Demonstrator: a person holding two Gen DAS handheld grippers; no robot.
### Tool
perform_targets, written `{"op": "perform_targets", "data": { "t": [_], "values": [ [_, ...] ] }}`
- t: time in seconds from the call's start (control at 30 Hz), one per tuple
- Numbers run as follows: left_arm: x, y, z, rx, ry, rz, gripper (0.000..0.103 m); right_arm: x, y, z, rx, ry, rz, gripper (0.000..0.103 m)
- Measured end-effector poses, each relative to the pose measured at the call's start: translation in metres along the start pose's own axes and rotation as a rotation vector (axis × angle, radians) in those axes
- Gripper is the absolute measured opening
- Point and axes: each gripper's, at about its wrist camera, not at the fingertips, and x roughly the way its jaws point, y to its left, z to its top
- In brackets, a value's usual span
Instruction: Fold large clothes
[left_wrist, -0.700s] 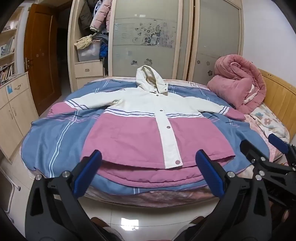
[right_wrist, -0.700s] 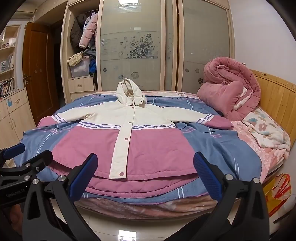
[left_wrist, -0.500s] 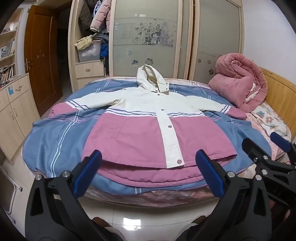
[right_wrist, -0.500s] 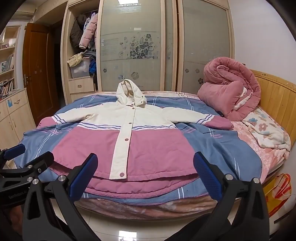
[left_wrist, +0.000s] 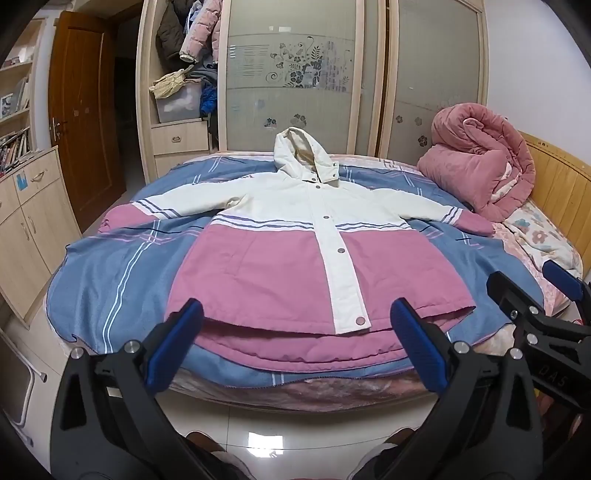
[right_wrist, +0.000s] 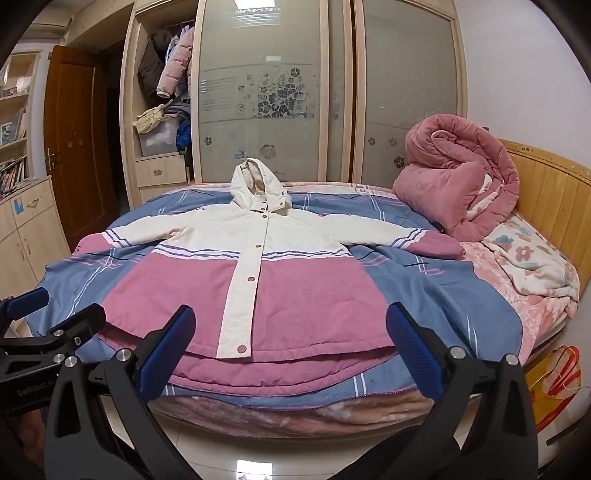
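Hooded jacket spread flat, fold not yet begun.

The pink-and-white hooded jacket (left_wrist: 295, 258) lies face-up mid-bed on the blue blanket (left_wrist: 110, 273), hem at the near edge, sleeves outspread. Best start: pinch one sleeve cuff and carry it across the chest. The left gripper (left_wrist: 295, 343) and right gripper (right_wrist: 291, 350) hover spread wide, holding and touching nothing.

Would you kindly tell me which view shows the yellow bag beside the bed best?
The right wrist view: the yellow bag shows on the floor by the bed. The left wrist view does not show it.
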Motion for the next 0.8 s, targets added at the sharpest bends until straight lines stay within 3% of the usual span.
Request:
{"op": "perform_targets", "data": {
  "t": [0.8],
  "values": [
    [0.0037, 0.0026, -0.0021, 0.016, -0.001, -0.004, 0.101, 0.0007, -0.0026, -0.0026, 0.005, -0.009, 0.000, 0.102]
  ]
}}
